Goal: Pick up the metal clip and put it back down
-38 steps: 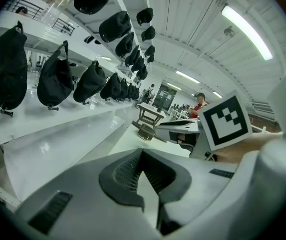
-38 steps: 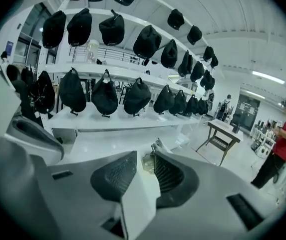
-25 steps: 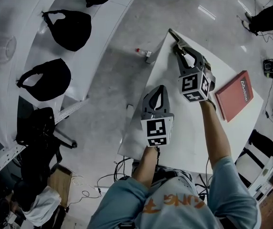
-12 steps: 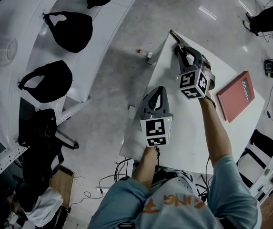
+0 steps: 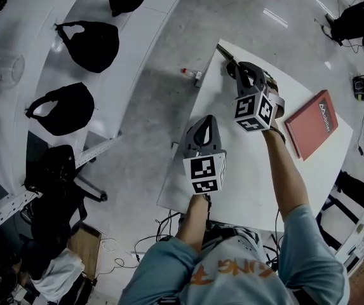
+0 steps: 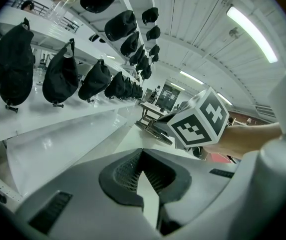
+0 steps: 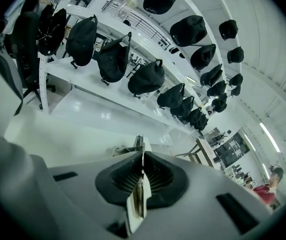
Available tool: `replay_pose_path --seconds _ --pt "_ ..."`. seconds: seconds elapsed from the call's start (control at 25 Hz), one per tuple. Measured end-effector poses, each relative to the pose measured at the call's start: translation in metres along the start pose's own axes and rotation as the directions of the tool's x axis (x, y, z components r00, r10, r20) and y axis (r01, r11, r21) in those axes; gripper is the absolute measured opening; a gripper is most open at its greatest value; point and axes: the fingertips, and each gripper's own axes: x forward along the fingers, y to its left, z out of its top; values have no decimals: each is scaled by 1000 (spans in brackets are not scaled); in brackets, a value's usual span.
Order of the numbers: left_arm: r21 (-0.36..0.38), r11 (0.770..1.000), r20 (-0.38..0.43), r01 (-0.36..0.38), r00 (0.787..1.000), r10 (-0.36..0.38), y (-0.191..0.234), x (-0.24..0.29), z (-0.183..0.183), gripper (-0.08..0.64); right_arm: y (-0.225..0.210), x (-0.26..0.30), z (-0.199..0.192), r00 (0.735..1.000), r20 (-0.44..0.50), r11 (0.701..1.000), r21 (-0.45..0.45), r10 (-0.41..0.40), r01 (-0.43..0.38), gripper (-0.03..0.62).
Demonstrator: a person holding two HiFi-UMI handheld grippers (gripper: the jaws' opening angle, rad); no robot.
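We list: slim silver metal clip (image 5: 223, 52), clamped edge-on between the jaws of the right tool (image 5: 234, 67), at the far corner of the white surface (image 5: 251, 170). Left tool (image 5: 208, 118): jaws together, nothing held, near the surface's left edge. Red book (image 5: 312, 124): flat on the surface's right side.

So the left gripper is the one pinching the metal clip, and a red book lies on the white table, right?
Not quite. The right gripper pinches the metal clip, as the right gripper view shows; the left gripper is shut on nothing. The red book does lie on the white table.
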Motion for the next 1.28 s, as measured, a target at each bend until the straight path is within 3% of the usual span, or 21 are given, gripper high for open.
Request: replay_pose_path --seconds 0.12,0.36,0.72,1.28 --pt "7 1000 2 -4 1000 4 -5 -3 -2 9 0 -9 -3 1000 11 1000 24 9 -9 32" --pt "15 1000 -27 -9 1000 9 -14 -6 -18 9 -9 -33 -10 998 66 982 187 9 -21 32" --pt "81 995 -34 56 998 -53 -59 -4 -25 9 -28 -84 -31 991 129 949 314 -35 -7 32" --pt "159 968 -92 195 979 -182 -167 -4 -57 9 -80 -171 -121 978 120 870 485 -170 92 32"
